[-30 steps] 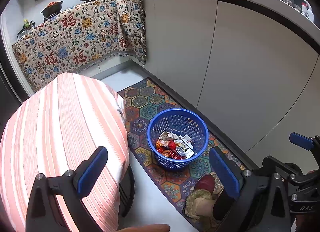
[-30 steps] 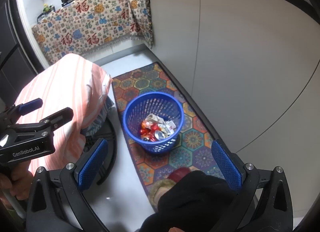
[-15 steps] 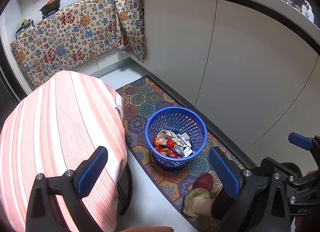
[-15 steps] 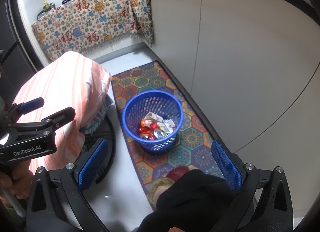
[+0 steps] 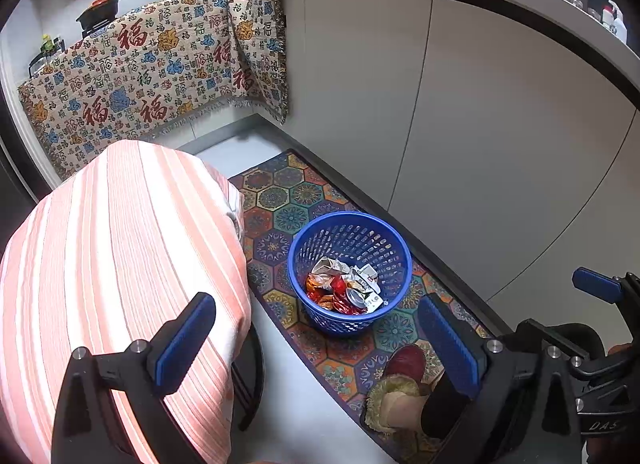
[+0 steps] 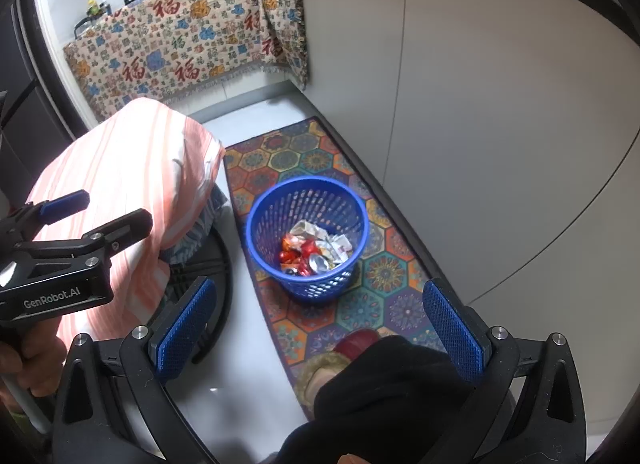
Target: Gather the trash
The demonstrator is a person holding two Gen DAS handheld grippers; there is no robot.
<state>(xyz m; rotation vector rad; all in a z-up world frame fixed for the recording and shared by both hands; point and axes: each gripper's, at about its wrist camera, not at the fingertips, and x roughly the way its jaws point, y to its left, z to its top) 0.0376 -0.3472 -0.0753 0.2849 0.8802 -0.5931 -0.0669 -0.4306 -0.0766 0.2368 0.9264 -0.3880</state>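
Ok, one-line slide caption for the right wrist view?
Both open grippers, right and left, empty above a blue basket of wrappers on a patterned mat.

floor [image 5: 280, 416] | patterned mat [image 5: 280, 200] | blue basket [image 5: 394, 240] on mat | slippered foot [image 5: 404, 364], probably on mat

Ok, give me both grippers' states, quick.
Left gripper: open, holding nothing.
Right gripper: open, holding nothing.
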